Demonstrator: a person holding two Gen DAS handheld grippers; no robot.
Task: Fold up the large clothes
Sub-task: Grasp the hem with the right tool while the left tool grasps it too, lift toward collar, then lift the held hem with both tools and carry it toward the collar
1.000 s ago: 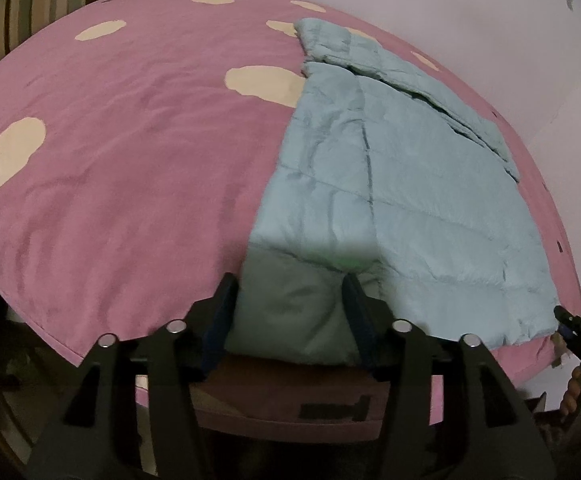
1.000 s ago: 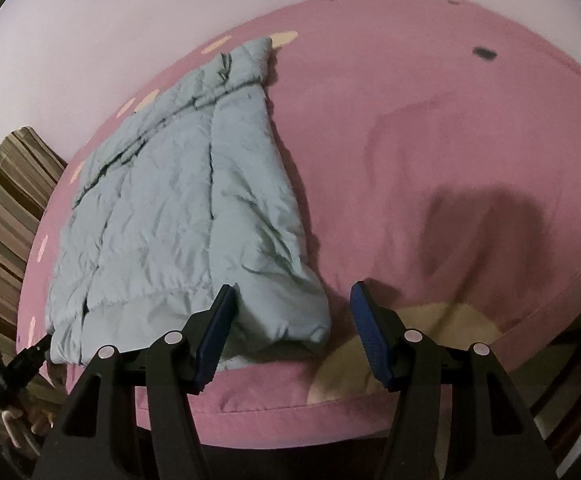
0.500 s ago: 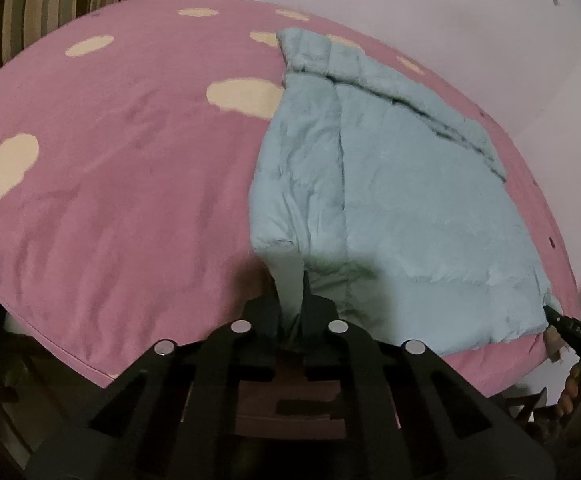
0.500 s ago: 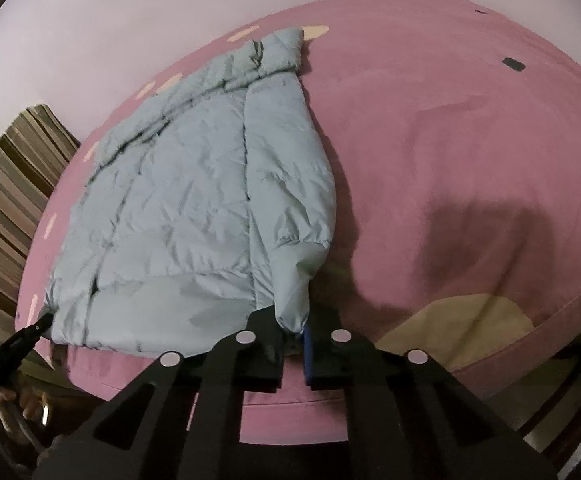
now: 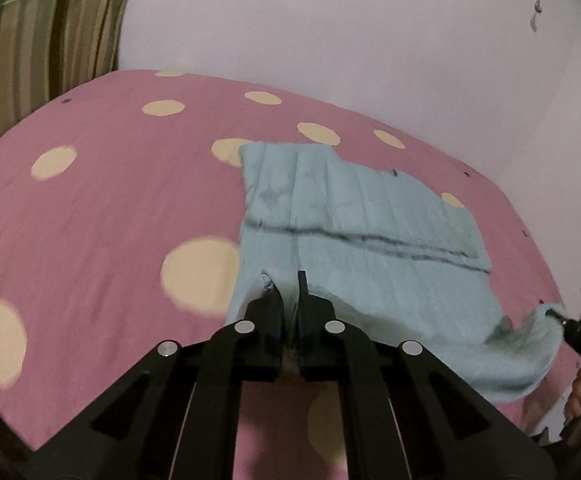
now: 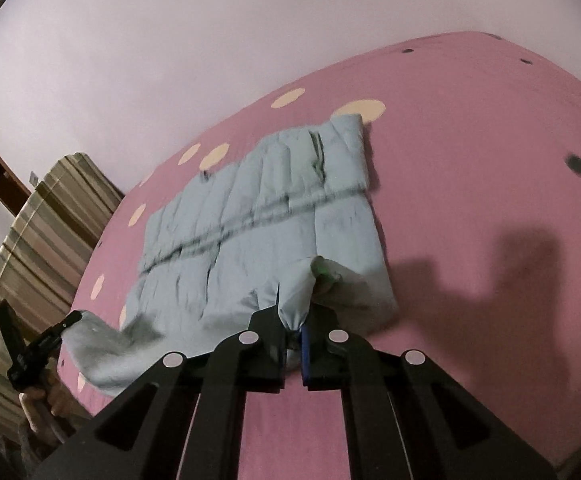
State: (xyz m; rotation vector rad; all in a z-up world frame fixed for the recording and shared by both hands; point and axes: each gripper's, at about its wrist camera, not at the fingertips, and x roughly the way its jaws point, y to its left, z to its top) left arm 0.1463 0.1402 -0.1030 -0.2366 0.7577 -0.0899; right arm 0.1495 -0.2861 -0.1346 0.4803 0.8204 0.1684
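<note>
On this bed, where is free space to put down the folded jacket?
Free: the pink bedspread left of the blue jacket, toward the striped curtain; also the wide stretch on its other side. Crowded: the near edge, where the left gripper and right gripper pinch the hem.

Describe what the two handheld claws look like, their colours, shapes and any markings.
Both are matte black plastic. The left claw has angular struts spreading toward the camera, with four round silver bolt heads across them. The right claw is built the same, with blue padding showing on one finger's inner face. No cables or sleeves are visible.
</note>
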